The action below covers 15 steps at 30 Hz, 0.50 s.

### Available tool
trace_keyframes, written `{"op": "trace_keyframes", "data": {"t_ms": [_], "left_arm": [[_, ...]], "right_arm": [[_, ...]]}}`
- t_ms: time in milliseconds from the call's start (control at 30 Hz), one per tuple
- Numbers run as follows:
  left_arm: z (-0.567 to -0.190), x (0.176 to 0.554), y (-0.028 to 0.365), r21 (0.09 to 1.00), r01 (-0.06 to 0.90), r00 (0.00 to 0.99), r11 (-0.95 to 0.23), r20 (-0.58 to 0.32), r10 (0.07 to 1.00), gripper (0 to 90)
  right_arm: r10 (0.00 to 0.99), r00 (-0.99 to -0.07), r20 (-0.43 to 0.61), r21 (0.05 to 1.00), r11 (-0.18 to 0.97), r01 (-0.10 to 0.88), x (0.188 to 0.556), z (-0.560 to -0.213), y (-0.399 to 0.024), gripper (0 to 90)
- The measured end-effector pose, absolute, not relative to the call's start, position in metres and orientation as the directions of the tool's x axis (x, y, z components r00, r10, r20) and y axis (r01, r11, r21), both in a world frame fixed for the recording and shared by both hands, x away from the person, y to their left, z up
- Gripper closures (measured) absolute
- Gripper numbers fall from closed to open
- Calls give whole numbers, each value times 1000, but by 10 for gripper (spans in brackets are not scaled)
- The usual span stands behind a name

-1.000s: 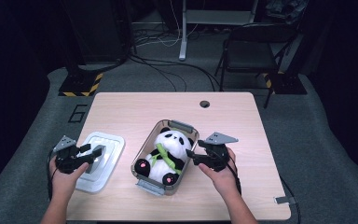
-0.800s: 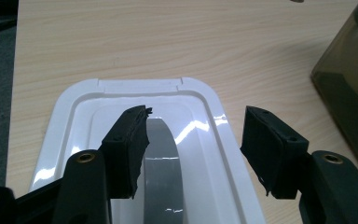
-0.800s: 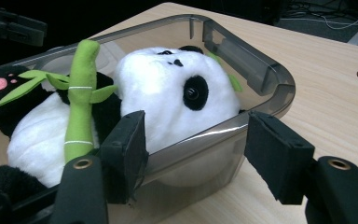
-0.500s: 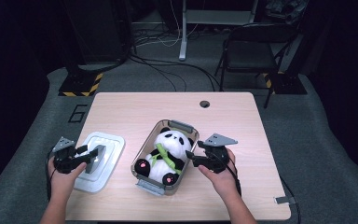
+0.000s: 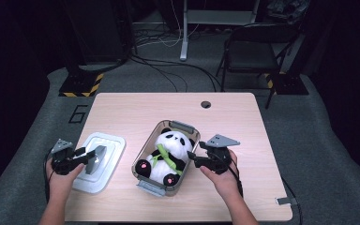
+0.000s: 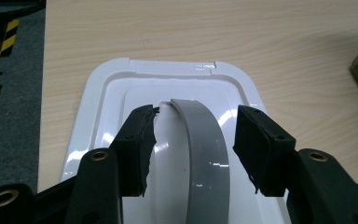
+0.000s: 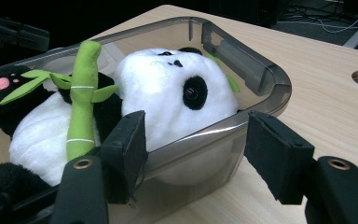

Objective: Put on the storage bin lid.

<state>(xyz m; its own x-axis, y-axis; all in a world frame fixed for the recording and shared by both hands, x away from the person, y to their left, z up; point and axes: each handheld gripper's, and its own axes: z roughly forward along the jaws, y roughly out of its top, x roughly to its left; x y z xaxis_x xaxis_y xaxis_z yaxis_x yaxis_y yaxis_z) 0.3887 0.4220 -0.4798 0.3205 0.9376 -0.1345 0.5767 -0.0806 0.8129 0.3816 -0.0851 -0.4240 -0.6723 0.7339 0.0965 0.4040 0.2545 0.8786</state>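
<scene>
Grippers poised at lid and panda box

Jaws of the left gripper (image 6: pixel 193 154) are seen apart, having just been closing, with the grey handle (image 6: pixel 205 154) of the white lid (image 6: pixel 112 93) between them and untouched by either pad. Jaws of the right gripper (image 7: pixel 196 154) are held apart astride the wall of the clear container (image 7: pixel 261 79); one pad is placed inside against the plush panda (image 7: pixel 168 88), the other outside.
</scene>
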Motion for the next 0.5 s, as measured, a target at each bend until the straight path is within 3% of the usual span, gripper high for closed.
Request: {"op": "trace_keyframes", "data": {"t_ms": [500], "left_arm": [[-490,395,410,790,599,330,-135,-90,940,488]], "right_arm": [[735,-672,92,883,252,396,380,-424,-86,378]]}}
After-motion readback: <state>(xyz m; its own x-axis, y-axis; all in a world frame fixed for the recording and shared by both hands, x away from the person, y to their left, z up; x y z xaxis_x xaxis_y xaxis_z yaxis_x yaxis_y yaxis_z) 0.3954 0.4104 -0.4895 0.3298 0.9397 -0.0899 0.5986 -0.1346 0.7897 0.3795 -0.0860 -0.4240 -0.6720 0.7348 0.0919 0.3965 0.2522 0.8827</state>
